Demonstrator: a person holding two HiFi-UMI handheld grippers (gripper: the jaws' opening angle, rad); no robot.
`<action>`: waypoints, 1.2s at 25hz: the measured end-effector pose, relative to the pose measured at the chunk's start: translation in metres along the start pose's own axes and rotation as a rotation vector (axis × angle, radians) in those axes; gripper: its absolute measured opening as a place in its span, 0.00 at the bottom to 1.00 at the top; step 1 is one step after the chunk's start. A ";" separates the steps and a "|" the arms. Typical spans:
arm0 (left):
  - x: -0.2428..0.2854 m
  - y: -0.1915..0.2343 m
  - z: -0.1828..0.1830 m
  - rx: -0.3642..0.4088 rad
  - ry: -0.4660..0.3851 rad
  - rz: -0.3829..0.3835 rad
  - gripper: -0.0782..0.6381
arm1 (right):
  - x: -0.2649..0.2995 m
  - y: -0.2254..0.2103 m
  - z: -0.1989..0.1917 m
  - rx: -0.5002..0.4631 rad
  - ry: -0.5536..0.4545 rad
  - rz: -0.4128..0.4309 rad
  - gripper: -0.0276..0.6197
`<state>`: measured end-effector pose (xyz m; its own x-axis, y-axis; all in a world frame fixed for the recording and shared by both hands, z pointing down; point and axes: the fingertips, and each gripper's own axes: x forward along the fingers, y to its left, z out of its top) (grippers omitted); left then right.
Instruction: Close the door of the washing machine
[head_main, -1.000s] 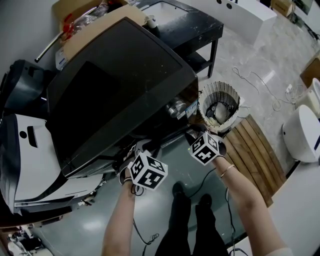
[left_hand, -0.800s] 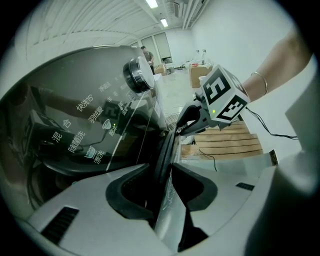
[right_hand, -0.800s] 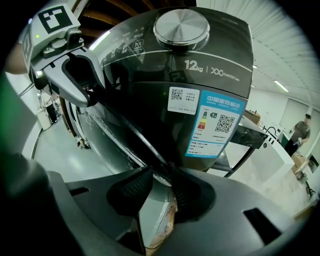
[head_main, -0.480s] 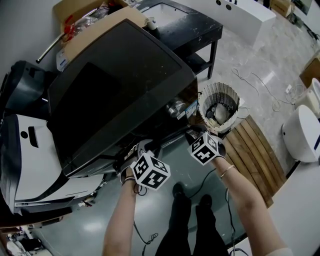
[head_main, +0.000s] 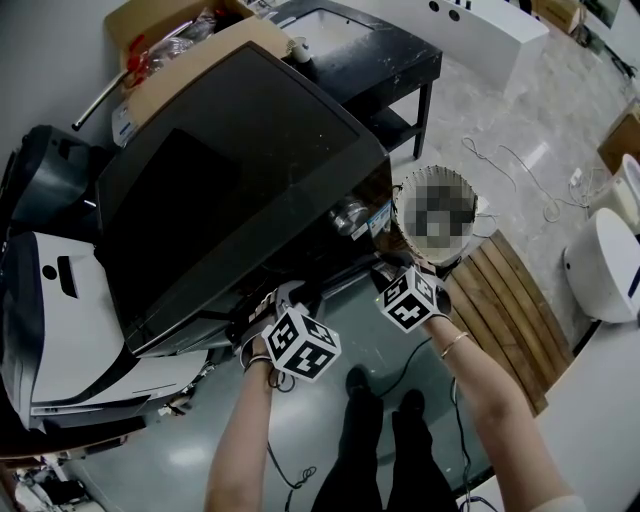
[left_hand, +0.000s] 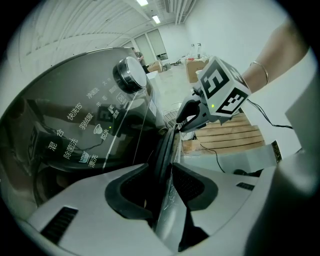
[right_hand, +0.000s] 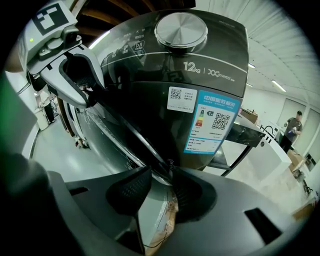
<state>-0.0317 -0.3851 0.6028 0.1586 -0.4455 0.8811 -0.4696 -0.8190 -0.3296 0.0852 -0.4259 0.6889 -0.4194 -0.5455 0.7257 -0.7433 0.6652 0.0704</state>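
Door (head_main: 230, 170) edge runs between jaws of left gripper (left_hand: 161, 175) and just-opening right gripper (right_hand: 160, 174).

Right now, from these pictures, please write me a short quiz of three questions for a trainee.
1. True or false: a round metal knob sits on the washing machine.
2. What lies between the right gripper's jaws?
3. What stands beside the machine? A a ladder, B a woven basket, C a chair.
Key: 1 true. 2 the edge of the lid; these jaws have just been opening. 3 B.
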 end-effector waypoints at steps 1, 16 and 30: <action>0.000 0.000 0.000 -0.001 0.000 0.001 0.34 | 0.000 0.000 0.000 0.000 0.000 0.000 0.26; 0.001 0.001 -0.001 -0.011 0.001 0.007 0.34 | 0.001 0.002 0.000 0.003 0.000 0.000 0.21; 0.002 0.001 -0.001 -0.018 0.003 0.005 0.34 | 0.002 0.000 -0.001 0.000 0.012 -0.004 0.19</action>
<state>-0.0326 -0.3869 0.6044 0.1538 -0.4483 0.8806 -0.4856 -0.8104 -0.3278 0.0846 -0.4264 0.6908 -0.4105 -0.5419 0.7333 -0.7450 0.6631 0.0730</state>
